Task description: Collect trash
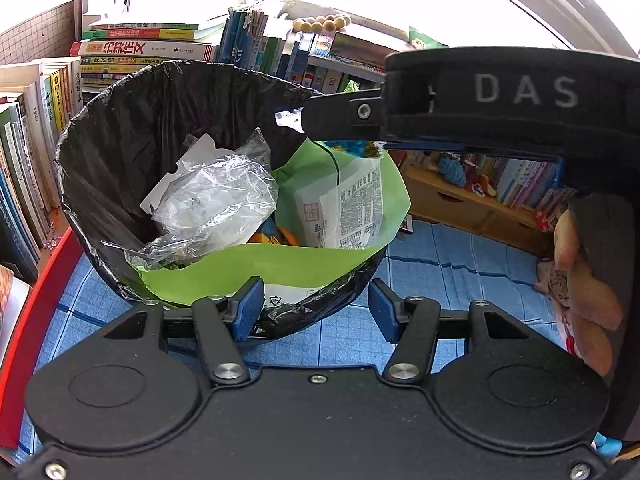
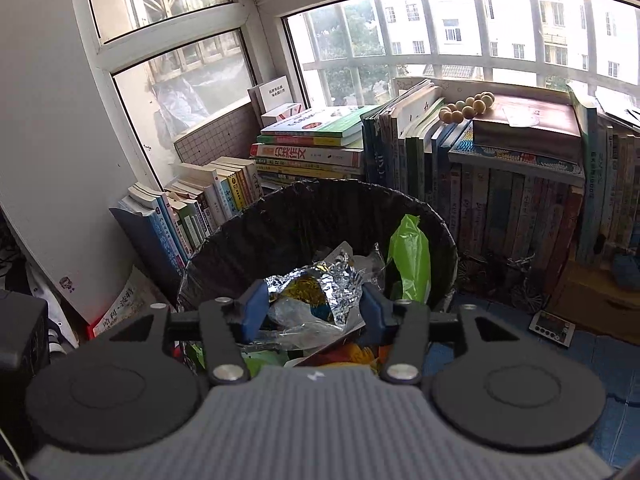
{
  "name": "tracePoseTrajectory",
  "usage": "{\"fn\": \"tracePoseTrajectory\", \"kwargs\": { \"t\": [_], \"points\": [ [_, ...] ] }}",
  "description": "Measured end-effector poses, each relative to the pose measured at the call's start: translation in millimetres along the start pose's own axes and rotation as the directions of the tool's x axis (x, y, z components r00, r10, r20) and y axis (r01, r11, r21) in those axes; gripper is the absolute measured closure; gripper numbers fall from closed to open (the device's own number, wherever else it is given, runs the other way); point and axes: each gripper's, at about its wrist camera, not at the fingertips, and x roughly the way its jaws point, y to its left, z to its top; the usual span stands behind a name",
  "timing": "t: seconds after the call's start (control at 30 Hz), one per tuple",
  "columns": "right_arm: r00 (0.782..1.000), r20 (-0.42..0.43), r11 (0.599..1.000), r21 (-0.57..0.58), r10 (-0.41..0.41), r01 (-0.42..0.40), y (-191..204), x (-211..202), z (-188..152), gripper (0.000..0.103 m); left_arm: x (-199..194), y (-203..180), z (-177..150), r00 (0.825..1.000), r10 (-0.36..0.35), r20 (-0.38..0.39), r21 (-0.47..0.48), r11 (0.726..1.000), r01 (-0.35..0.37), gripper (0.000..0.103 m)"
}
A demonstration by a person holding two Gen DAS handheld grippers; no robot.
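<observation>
bright barred windows [image 2: 460,28] above stacked books [image 2: 500,200], blue checked floor mat [image 1: 460,264], low wooden shelf [image 1: 460,196].

Left wrist view: close above near rim of trash bin [image 1: 120,168], tilted down into it, books [image 1: 140,46] behind. Right wrist view: just over same bin [image 2: 304,208], angled down, facing windows [image 2: 460,28]. Shared: bin, book stack, wooden beads [image 1: 322,23].

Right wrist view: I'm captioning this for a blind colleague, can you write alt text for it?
The open right tool hovers over a black-lined bin, with a crumpled foil wrapper between its blue pads, above clear plastic and a green bag. Books are stacked behind the bin, under barred windows.
</observation>
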Motion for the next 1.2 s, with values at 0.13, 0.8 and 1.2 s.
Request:
{"fn": "tracePoseTrajectory", "kwargs": {
  "t": [0.13, 0.8, 1.2],
  "points": [
    [1.0, 0.003, 1.0, 0.001, -0.005, 0.005, 0.5, -2.4, 3.7, 0.028, -2.8, -0.5, 0.1, 1.0, 0.0, 0.005, 0.007, 1.0, 0.0, 0.047],
    [0.998, 0.05, 0.996, 0.074, -0.047, 0.043, -5.8, -26.3, -4.8, 0.013, -28.5, -5.6, -9.1, 0.999, -0.004, 0.05, 0.039, 0.999, 0.003, 0.036],
    [0.984, 0.118, 0.979, 0.17, -0.134, 0.113, -24.5, -62.9, -19.5, 0.0, -53.4, -5.5, -14.2, 0.997, 0.02, 0.069, 0.015, 1.0, -0.021, 0.021]
  ]
}}
